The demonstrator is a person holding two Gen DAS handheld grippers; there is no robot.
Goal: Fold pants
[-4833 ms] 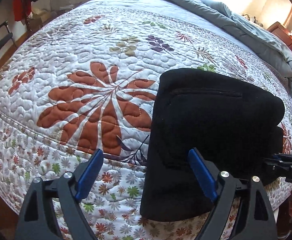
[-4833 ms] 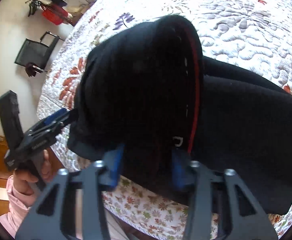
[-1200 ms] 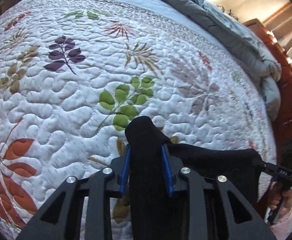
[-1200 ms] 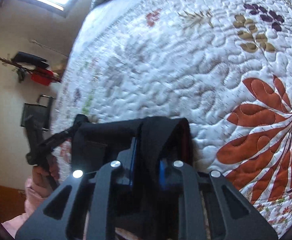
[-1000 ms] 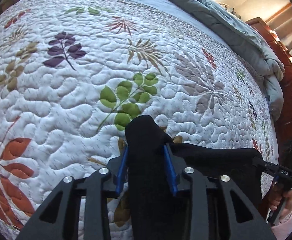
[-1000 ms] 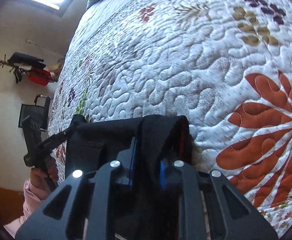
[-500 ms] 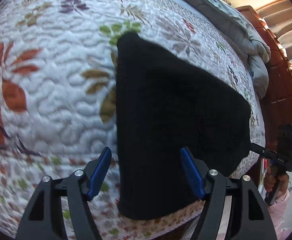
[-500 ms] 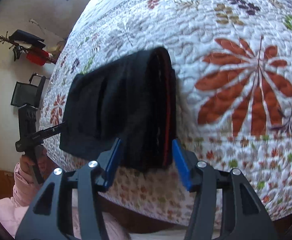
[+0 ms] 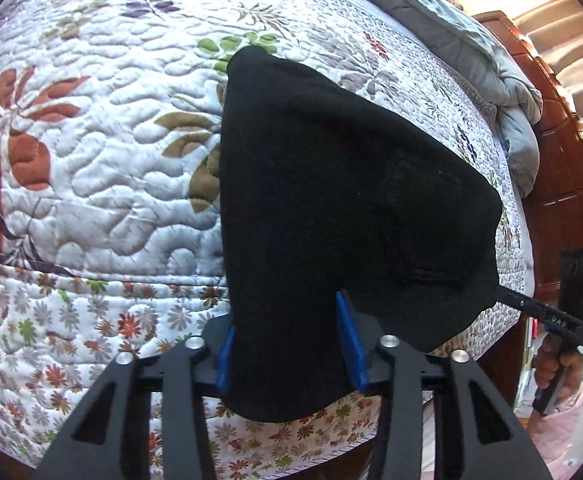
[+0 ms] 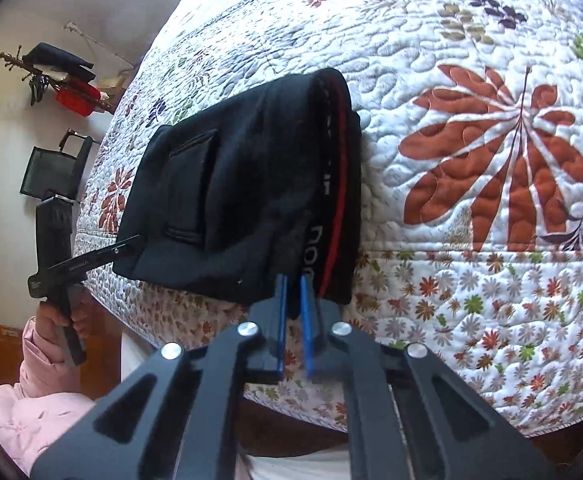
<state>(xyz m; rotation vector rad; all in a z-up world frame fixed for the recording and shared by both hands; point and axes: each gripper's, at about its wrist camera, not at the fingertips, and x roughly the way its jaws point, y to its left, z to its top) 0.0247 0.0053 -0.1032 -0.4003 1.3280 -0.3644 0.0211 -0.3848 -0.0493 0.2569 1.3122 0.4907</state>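
Left hand-held gripper (image 9: pixel 289 346): blue pads on either side of the near edge of the folded black pants (image 9: pixel 331 200), jaws closing, fabric pinched between them. Seen from the right wrist view, this gripper (image 10: pixel 129 244) has its tip at the pants' left corner, held by a hand (image 10: pixel 65 316) in a pink sleeve (image 10: pixel 31 384).

Right hand-held gripper (image 10: pixel 293 292): blue pads pressed nearly together, thin gap only. Tips sit at the near hem of the pants (image 10: pixel 243 200), beside the waistband with the red stripe (image 10: pixel 337 196). Whether any cloth is caught between them, cannot tell.

Pants: folded into a compact stack, lying on the floral quilt (image 9: pixel 91 152) at the near edge of the bed, lower edge hanging slightly over the side. Patch pocket faces up.

Further out: grey blanket (image 9: pixel 471 40) bunched at the far side; wooden furniture (image 9: pixel 563 184) beyond; black chair (image 10: pixel 47 172) by the wall.
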